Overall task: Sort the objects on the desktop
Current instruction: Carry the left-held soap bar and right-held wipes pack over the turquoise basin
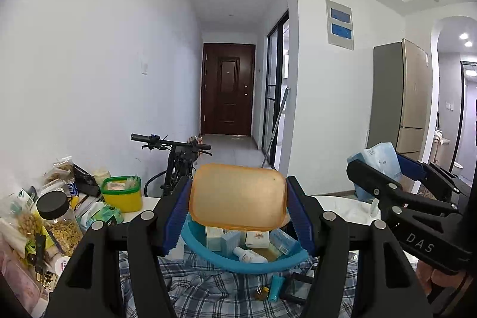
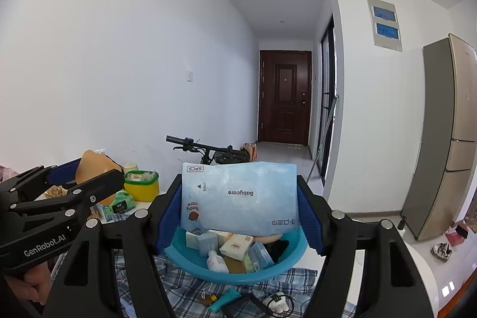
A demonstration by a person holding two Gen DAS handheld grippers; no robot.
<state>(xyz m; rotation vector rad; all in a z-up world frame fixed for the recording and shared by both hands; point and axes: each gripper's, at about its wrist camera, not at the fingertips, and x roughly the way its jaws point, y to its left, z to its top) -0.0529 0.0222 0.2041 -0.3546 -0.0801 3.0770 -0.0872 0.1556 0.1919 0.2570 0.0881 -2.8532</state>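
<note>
Left wrist view: the left gripper (image 1: 238,216) has its blue pads clamped on both short ends of an orange plastic lid (image 1: 238,195), jaws partway open, lid held up in the air over the blue basin (image 1: 214,257). That basin sits on a plaid cloth (image 1: 202,285) and is packed with small boxes and a white bottle (image 1: 249,255). Just in front of the basin on the cloth there's a teal tube (image 1: 275,288) beside a dark square frame.

Right wrist view: the right gripper (image 2: 240,216) is squeezing a pale blue Babycare wipes pack (image 2: 238,195) by its two sides, also partway open, pack hanging upside down above the far rim of the basin.

Along the left edge of the white table (image 1: 342,207) there's a pile of stuff: a yellow tub with a green rim (image 1: 122,194), a black-capped jar of snacks (image 1: 61,224), a green tissue pack (image 1: 104,215). A bicycle (image 1: 176,157) stands behind the table's far edge.
</note>
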